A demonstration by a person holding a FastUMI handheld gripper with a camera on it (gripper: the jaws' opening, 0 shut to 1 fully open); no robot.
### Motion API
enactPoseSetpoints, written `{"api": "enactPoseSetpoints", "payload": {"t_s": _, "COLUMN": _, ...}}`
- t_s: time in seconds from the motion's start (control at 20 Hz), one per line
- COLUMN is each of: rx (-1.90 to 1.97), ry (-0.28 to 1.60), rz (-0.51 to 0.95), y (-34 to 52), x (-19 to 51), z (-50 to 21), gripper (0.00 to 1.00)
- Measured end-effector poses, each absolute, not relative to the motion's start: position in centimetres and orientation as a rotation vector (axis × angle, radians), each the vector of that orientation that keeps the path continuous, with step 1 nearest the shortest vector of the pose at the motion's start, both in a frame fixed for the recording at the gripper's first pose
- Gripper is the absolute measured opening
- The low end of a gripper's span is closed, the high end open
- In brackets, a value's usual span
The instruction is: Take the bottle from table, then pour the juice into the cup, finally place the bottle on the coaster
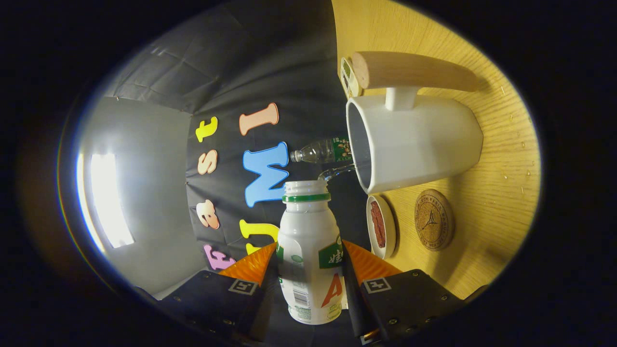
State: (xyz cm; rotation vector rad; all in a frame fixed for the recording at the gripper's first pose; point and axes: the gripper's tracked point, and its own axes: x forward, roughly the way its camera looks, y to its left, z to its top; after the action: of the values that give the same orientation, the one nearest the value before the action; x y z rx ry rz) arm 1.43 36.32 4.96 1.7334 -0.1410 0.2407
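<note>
While the gripper [308, 270] is clamped on the tilted bottle [310, 250], its open mouth just short of the cup [414, 144] rim, juice could spill onto the tabletop [501, 193] near the coaster [434, 219].

White bottle [309, 255] with green neck ring, white cup [414, 142] with pale wood handle, brown cork coaster [434, 219], yellow wood-grain worktop [501, 193].
</note>
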Motion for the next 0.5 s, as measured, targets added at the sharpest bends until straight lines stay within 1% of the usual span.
{"api": "enactPoseSetpoints", "payload": {"t_s": 0.5, "rx": 1.777, "ry": -0.138, "rz": 0.258, "y": 36.91, "x": 1.30, "z": 5.13, "gripper": 0.65}}
